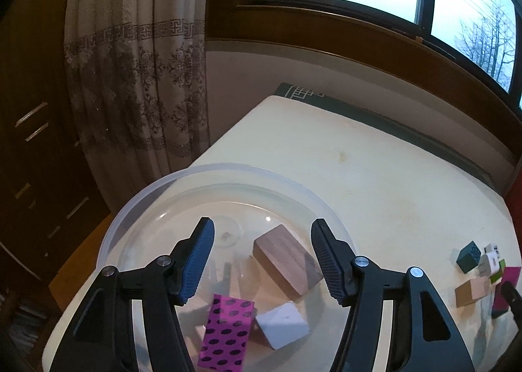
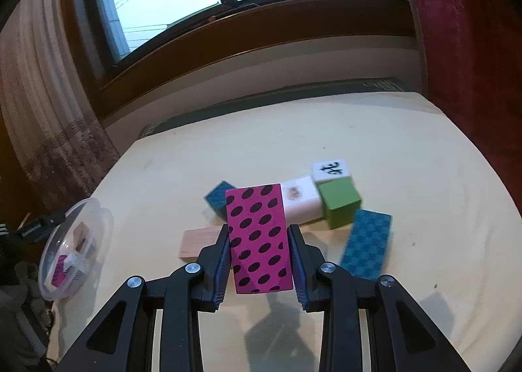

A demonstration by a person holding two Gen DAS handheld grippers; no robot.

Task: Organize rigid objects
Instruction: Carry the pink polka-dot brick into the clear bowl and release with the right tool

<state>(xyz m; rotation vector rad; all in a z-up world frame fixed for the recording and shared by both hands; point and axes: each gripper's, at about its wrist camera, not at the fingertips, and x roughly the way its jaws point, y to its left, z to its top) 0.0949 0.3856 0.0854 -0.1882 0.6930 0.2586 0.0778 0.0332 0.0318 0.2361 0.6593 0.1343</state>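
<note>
The right gripper (image 2: 259, 261) is clamping a pink block with black spots (image 2: 257, 238), its pads pressing the block's two long sides; the block is standing upright between them, lifted clear of the cream table (image 2: 375, 130). Only the lower part of the block is sitting inside the pads, so a jolt in transit is likely to be tipping or slipping it. Just behind it the remaining pile is lying: a pale wooden block (image 2: 197, 243), a white block (image 2: 300, 200), a green cube (image 2: 339, 204), a white cube with a black character (image 2: 329, 170) and two blue patterned blocks (image 2: 367, 243). The clear bowl (image 2: 70, 241) is sitting well apart at the table's left edge, so a hard drop is risking pushing it over the side. The left gripper (image 1: 262, 256) is hanging released and empty over that bowl, where a brown wooden block (image 1: 285, 258) and a second spotted block (image 1: 226, 328) are already resting; it is crowding the opening, and the grippers may be colliding on delivery
</note>
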